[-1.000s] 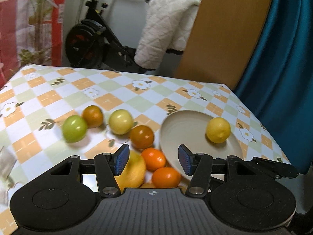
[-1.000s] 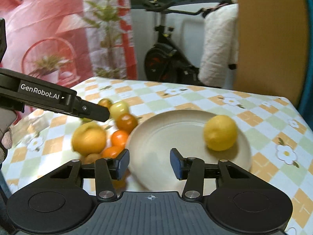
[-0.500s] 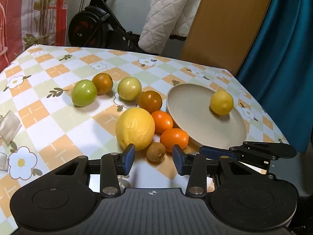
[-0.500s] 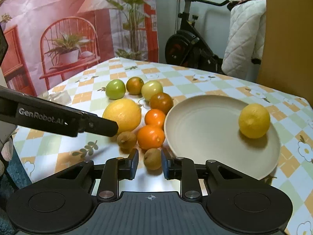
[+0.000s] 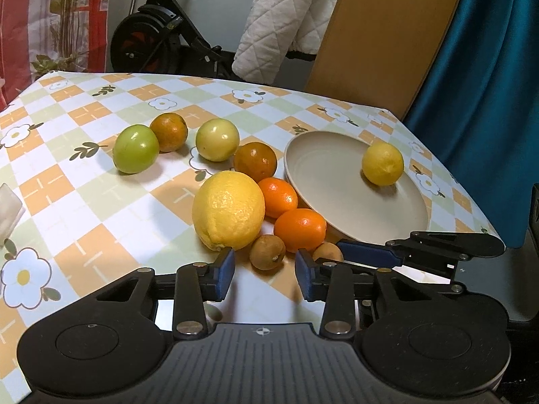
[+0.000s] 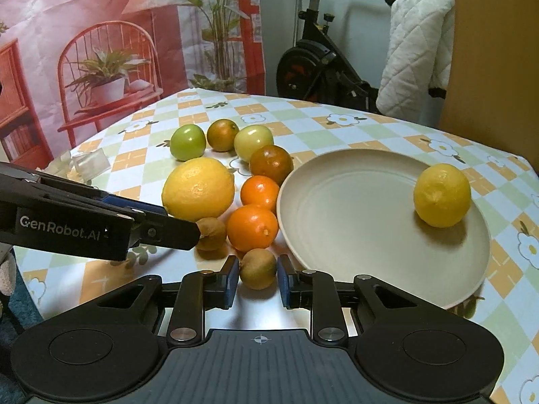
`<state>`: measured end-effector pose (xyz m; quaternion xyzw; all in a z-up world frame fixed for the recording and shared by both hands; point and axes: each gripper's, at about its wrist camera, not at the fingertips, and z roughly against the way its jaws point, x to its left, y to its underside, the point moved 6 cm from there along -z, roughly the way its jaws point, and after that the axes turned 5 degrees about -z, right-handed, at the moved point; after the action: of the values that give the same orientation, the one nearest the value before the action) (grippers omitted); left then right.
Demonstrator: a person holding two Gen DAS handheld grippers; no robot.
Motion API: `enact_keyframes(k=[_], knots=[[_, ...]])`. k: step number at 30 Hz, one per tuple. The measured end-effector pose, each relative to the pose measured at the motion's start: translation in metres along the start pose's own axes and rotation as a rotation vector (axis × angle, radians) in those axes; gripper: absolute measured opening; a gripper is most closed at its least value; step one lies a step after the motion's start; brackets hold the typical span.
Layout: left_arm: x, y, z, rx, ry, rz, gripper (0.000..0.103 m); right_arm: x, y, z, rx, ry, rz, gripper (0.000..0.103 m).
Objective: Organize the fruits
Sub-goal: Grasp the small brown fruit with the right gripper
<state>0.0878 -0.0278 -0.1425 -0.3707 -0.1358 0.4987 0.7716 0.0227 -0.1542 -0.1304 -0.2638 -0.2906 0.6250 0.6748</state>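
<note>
On the flowered tablecloth, a beige plate (image 5: 337, 202) (image 6: 353, 235) holds a small lemon (image 5: 382, 164) (image 6: 442, 195). Left of the plate lie a big lemon (image 5: 228, 210), two oranges (image 5: 299, 229) and darker round fruits. My right gripper (image 6: 258, 279) is shut on a small brown fruit (image 6: 257, 266) by the plate's near rim. My left gripper (image 5: 264, 271) is closing, its pads apart from a second small brown fruit (image 5: 267, 251) that sits just ahead of the fingertips. Each gripper shows from the side in the other's view.
Farther back lie a green fruit (image 5: 135, 148), a pale yellow-green one (image 5: 217, 139) and two brownish-orange ones (image 5: 255, 161). A clear wrapper (image 6: 89, 163) lies at the left. Beyond the table stand an exercise bike (image 5: 151, 40), a wooden board and a blue curtain.
Both grippers sank toward the near fruits. The right jaws narrowed onto a small brown fruit. The left jaws narrowed and now sit just behind the other brown fruit.
</note>
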Motion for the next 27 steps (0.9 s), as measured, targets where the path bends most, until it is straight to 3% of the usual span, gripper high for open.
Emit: enact_keyframes(k=[15,27], knots=[[-0.005,-0.003,-0.008,-0.036,-0.014,-0.043,0.035,-0.005,0.003,0.001,-0.016,-0.019,-0.014,0.022],[-0.004,-0.002,-0.022,-0.015,-0.038,-0.067,0.035,-0.005,0.004,0.001,-0.017,-0.020,-0.016,0.022]])
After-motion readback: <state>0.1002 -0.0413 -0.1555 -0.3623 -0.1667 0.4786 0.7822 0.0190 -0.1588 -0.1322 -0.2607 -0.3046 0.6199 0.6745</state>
